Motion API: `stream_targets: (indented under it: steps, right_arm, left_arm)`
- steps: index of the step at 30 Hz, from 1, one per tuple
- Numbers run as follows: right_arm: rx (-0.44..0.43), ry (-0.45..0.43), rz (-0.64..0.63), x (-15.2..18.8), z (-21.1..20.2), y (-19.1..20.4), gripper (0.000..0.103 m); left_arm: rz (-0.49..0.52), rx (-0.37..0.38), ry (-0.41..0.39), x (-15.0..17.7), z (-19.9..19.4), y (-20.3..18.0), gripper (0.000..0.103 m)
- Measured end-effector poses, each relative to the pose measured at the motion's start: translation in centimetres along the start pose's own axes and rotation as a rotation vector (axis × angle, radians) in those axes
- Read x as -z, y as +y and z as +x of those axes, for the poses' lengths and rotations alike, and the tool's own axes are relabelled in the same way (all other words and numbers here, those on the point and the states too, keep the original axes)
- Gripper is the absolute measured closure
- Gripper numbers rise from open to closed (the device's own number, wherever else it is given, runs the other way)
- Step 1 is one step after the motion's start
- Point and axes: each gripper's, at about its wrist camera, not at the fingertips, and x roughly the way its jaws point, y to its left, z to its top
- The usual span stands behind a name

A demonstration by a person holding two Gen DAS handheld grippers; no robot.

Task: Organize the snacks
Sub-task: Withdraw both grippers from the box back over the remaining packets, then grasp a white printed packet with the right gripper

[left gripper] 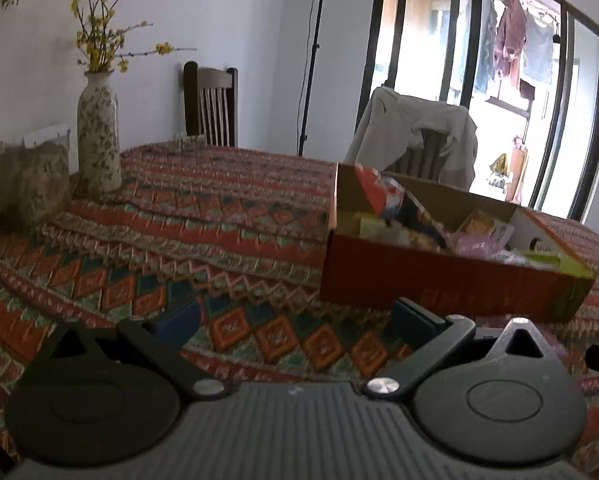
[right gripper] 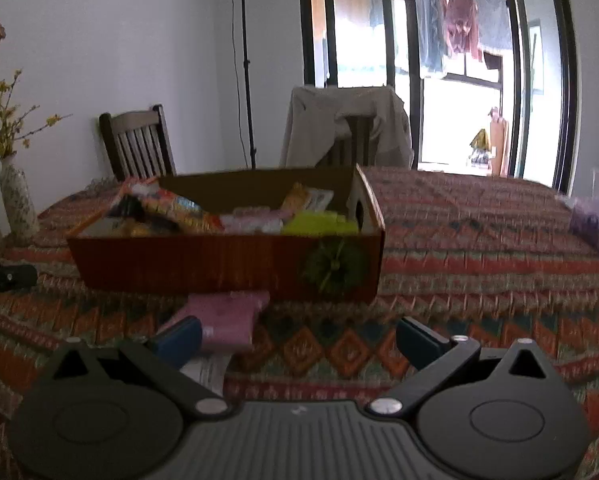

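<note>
Hovering above the patterned tablecloth (right gripper: 479,240), the right gripper (right gripper: 299,338) stood spread and empty, a pink snack packet (right gripper: 229,316) beside its left finger. Beyond lay the snack-filled cardboard box (right gripper: 227,264). The left gripper (left gripper: 295,322) gaped empty too.

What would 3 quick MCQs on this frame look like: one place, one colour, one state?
1. Where does the pink packet lie?
A. inside the box
B. on the tablecloth in front of the box
C. on a chair

2. What colour are the flowers in the vase?
A. yellow
B. blue
C. white

3. How is the right gripper?
A. shut on the packet
B. shut on nothing
C. open

Answers:
1 B, it rests on the tablecloth just before the box.
2 A, the sprigs above the vase are yellow.
3 C, its jaws stand wide apart with nothing between them.
</note>
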Motion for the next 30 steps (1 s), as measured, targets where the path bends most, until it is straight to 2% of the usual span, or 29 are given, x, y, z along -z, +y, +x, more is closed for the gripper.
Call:
stream_targets:
  steps: [6, 7, 11, 15, 20, 30]
  right_arm:
    - [-0.025, 0.027, -0.012, 0.6, 0.1, 1.0, 0.000]
    - [-0.032, 0.030, -0.018, 0.6, 0.2, 1.3, 0.000]
    - [-0.050, 0.060, -0.048, 0.8, 0.6, 2.7, 0.000]
    - [-0.089, 0.094, -0.063, 0.9, 1.4, 4.0, 0.000]
    - [-0.026, 0.170, -0.107, 1.3, 3.8, 5.2, 0.000]
    - [-0.036, 0.178, -0.096, 1.1, 4.2, 4.9, 0.000]
  left_arm:
    - [0.010, 0.005, 0.022, 1.9, 0.8, 0.5, 0.000]
    - [0.007, 0.014, 0.039, 2.0, 1.1, 0.6, 0.000]
    - [-0.036, 0.070, 0.026, 2.0, 0.9, 1.5, 0.000]
    - [-0.051, 0.084, 0.037, 2.1, 1.1, 1.7, 0.000]
    - [-0.042, 0.119, 0.035, 2.1, 1.0, 1.6, 0.000]
    - [-0.051, 0.150, 0.018, 2.2, 0.7, 1.8, 0.000]
